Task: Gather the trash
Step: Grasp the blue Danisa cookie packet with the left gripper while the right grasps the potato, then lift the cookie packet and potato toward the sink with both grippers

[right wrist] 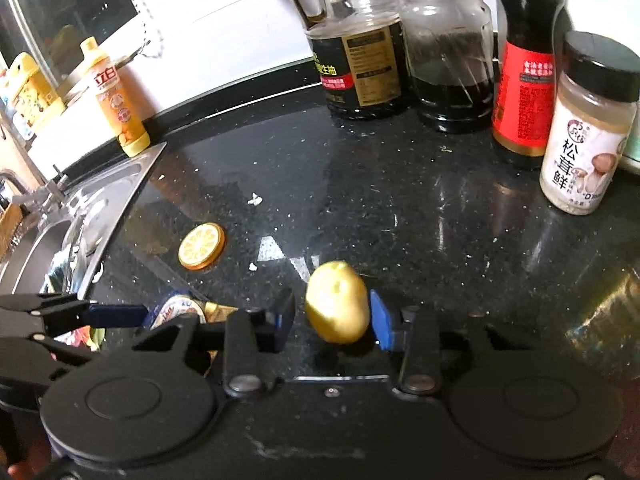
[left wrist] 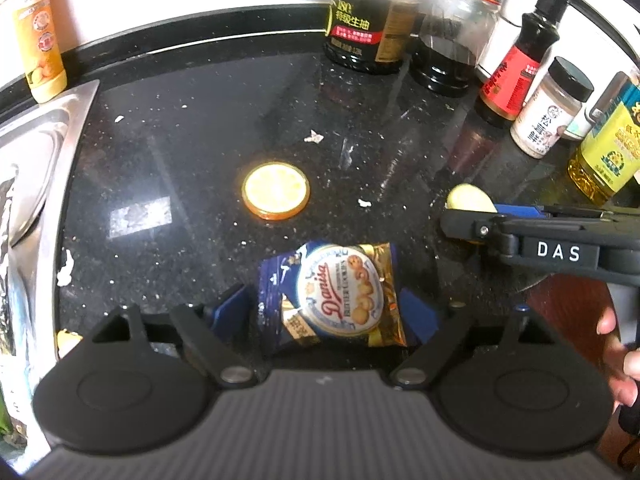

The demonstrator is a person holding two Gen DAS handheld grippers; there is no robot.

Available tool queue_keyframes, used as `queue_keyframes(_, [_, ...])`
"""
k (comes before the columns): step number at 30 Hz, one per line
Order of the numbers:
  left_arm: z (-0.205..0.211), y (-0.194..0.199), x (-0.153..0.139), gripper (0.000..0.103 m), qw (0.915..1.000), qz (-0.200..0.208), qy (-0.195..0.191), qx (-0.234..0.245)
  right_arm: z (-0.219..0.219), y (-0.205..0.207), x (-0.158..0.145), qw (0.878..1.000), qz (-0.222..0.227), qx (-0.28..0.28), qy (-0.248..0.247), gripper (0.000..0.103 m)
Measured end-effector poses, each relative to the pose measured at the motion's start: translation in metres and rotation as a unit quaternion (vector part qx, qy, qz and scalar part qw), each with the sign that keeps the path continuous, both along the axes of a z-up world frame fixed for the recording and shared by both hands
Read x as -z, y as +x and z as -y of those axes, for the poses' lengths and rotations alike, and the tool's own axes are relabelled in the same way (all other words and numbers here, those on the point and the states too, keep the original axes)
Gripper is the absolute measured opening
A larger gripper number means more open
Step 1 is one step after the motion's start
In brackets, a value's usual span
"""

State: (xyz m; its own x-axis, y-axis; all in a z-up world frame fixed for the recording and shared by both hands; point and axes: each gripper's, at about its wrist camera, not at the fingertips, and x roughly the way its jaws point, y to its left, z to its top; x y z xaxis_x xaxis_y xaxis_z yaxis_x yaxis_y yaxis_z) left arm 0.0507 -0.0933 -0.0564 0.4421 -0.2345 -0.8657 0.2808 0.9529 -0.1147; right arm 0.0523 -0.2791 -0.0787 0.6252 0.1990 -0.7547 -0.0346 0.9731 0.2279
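Note:
A blue and gold Danisa cookie wrapper (left wrist: 334, 294) lies on the black counter between the fingers of my left gripper (left wrist: 326, 312), which is open around it; its top also shows in the right wrist view (right wrist: 180, 312). A yellowish potato-like piece (right wrist: 338, 302) lies between the fingers of my right gripper (right wrist: 334, 320), which is open with small gaps on both sides. The same piece shows in the left wrist view (left wrist: 470, 198) behind my right gripper (left wrist: 480, 220). An orange slice (left wrist: 276, 191) lies flat on the counter, also seen in the right wrist view (right wrist: 201, 246).
A steel sink (left wrist: 48, 168) is at the left. Sauce bottles (left wrist: 370, 28) and a seasoning jar (right wrist: 588, 128) stand along the back and right. A yellow detergent bottle (right wrist: 118, 100) stands by the sink. White crumbs (left wrist: 314, 136) are scattered on the counter.

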Motion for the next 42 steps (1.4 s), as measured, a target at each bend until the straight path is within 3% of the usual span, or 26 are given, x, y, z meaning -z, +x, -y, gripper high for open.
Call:
queue_keyframes(7, [0.006,-0.003,0.001,0.082,0.9997,0.002,0.006,0.024,-0.004,-0.008,0.000,1.000,0.001,0.001,-0.012,0.040])
queue_keyframes(13, [0.004,-0.005,-0.001,0.067,0.9994,0.012,0.013,0.031,-0.004,-0.005,0.001,1.000,0.004,0.002,-0.014,0.034])
queue_keyframes(16, [0.001,-0.005,-0.003,0.052,0.9995,0.016,0.010,0.026,-0.007,-0.002,0.001,1.000,0.003,-0.001,-0.014,0.034])
queue_keyframes(19, [-0.007,-0.004,-0.006,0.024,0.9997,0.019,0.006,0.013,-0.006,-0.002,0.001,1.000,0.000,0.008,0.004,0.033])
queue_keyframes(21, [-0.012,-0.003,-0.006,0.019,0.9998,0.018,0.002,0.007,-0.005,-0.003,0.000,1.000,-0.001,0.012,0.011,0.033])
queue_keyframes(31, [-0.017,-0.007,-0.009,0.017,0.9995,0.030,-0.002,0.003,-0.008,-0.006,-0.006,1.000,0.002,0.016,0.026,0.033])
queue_keyframes(42, [-0.034,-0.004,-0.025,0.016,0.9978,0.058,-0.002,-0.032,-0.015,-0.005,-0.022,0.998,0.019,0.013,0.051,0.033])
